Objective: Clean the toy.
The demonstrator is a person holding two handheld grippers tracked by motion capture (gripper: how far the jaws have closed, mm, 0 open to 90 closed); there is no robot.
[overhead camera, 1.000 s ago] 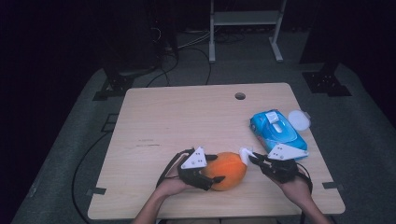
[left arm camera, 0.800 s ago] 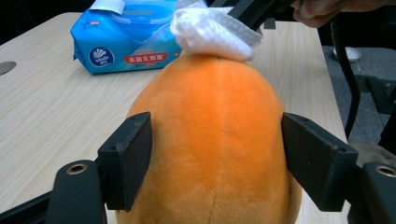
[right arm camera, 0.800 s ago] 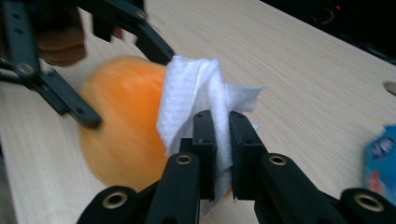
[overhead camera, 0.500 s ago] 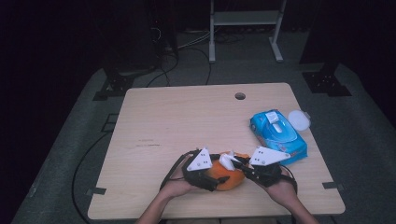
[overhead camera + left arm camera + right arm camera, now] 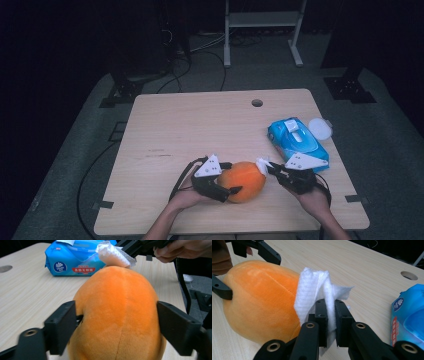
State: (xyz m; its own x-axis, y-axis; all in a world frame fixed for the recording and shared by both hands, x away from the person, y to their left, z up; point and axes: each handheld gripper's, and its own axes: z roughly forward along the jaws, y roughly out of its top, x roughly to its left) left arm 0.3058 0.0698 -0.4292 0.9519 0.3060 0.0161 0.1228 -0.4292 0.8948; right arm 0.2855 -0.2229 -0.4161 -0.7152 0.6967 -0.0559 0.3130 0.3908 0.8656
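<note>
An orange plush toy (image 5: 245, 181) lies on the wooden table (image 5: 200, 125) near its front edge. My left gripper (image 5: 232, 178) has a jaw on each side of the plush (image 5: 117, 315) and grips it. These jaws have just been opening, and both still touch the fabric. My right gripper (image 5: 330, 312) is shut on a folded white wipe (image 5: 312, 292). It holds the wipe (image 5: 262, 164) against the right end of the plush (image 5: 259, 305).
A blue pack of wet wipes (image 5: 297, 140) lies at the right of the table, with a round white lid (image 5: 320, 128) beside it near the edge. A cable hole (image 5: 257, 103) sits at the back of the table. A white frame stands on the floor behind.
The right gripper swept the wipe left over the plush, then came back to its right end. The left gripper and the plush stayed in place.
</note>
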